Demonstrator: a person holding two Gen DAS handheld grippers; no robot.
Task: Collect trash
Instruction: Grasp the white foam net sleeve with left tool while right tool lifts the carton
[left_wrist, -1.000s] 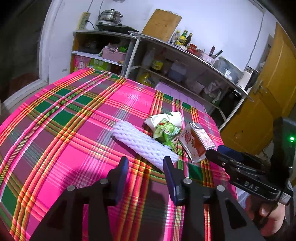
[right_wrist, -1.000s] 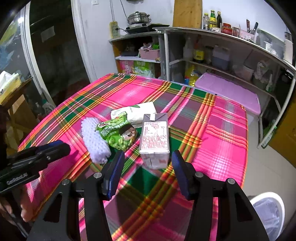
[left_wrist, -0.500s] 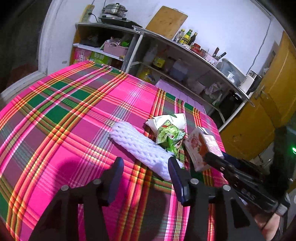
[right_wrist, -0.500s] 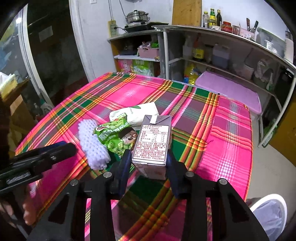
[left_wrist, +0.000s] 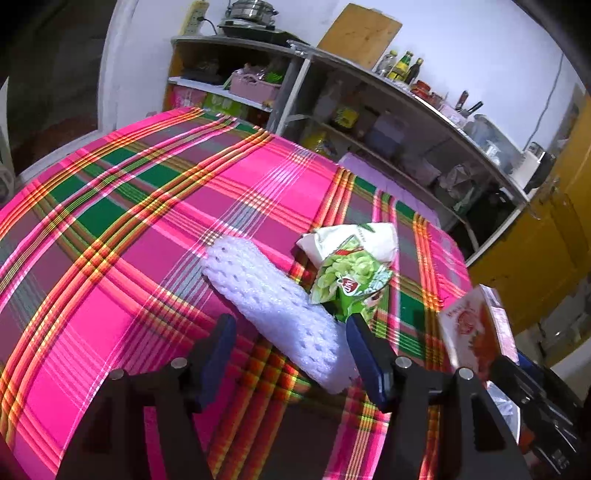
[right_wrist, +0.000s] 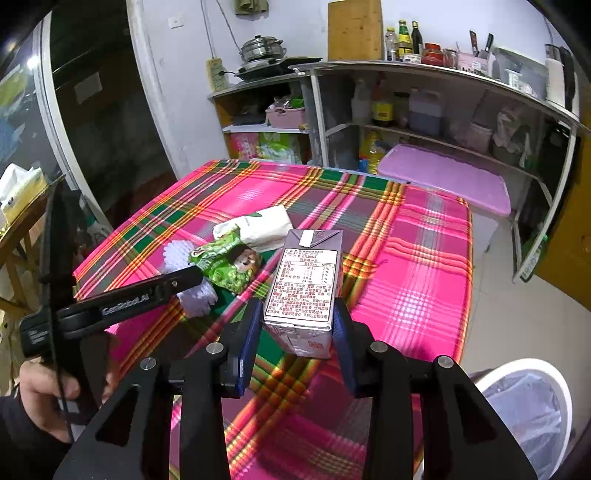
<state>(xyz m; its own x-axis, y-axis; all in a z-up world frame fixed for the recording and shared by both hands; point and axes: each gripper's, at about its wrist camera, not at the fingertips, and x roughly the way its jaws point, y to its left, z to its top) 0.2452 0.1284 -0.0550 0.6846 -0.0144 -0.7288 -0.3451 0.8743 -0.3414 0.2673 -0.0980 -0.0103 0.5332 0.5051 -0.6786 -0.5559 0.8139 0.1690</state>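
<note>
Now, largest first: the counter carries a foam sleeve, soft and feather-light I judge, lying between my left claw's spread fingers; its middle is where I'd squeeze. My right claw pinches the carton by its side walls, lifted off the cloth; likely empty, so crushable. Beside the sleeve lie a white bag and a crinkly green wrapper, probably slippery.

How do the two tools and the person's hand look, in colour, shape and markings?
Both tools are matte black, with angular cut-out frames, silver bolts and dark blue pads on the fingers. The left tool carries white "GenRobot.AI" lettering on its side and a thin black cable. The person's left hand is bare, with a dark sleeve at the wrist.
</note>
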